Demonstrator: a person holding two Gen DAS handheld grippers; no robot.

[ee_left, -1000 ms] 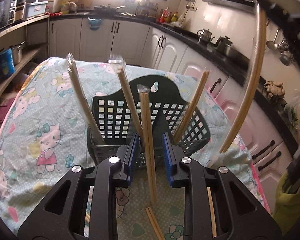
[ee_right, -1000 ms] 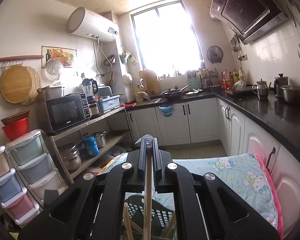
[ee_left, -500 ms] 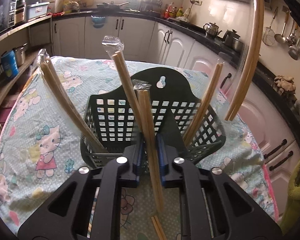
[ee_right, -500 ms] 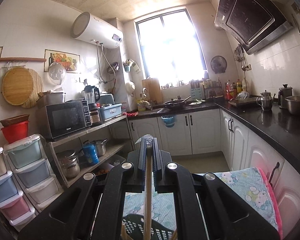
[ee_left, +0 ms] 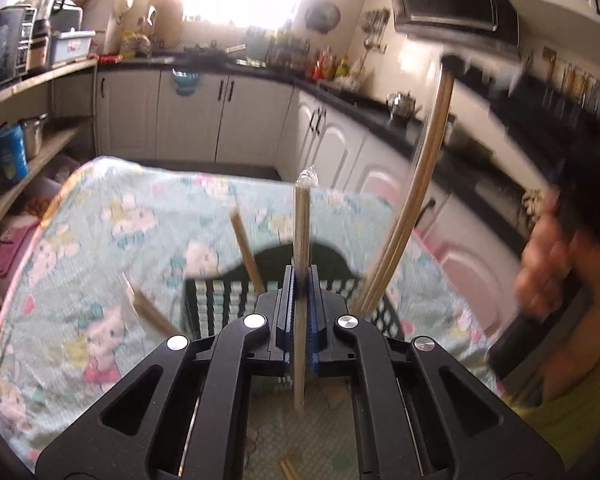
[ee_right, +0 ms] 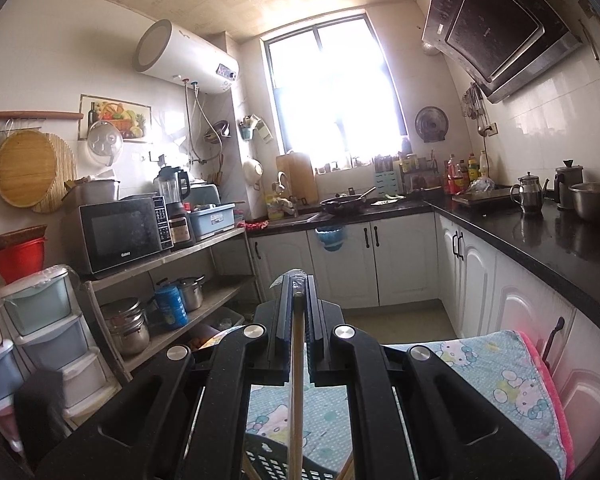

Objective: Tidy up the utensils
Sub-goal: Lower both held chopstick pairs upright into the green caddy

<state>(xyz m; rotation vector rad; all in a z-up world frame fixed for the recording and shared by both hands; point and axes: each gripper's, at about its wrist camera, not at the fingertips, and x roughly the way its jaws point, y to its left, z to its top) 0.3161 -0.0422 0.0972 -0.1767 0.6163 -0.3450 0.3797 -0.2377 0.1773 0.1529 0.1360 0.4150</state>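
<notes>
Black basket [ee_left: 332,268] blurred, half hidden behind left gripper [ee_left: 300,312]

Setting was a home kitchen. White cabinets [ee_right: 400,256] ran under a black L-shaped countertop [ee_right: 540,240], with a range hood [ee_right: 500,36] above and a wall-mounted water heater [ee_right: 184,56] beside the window [ee_right: 332,88]. A microwave [ee_right: 124,232], pots [ee_right: 188,292] on open shelves and a kettle [ee_right: 530,194] were present

Four chopstick pairs [ee_left: 302,240], one basket [ee_left: 332,256]
</notes>
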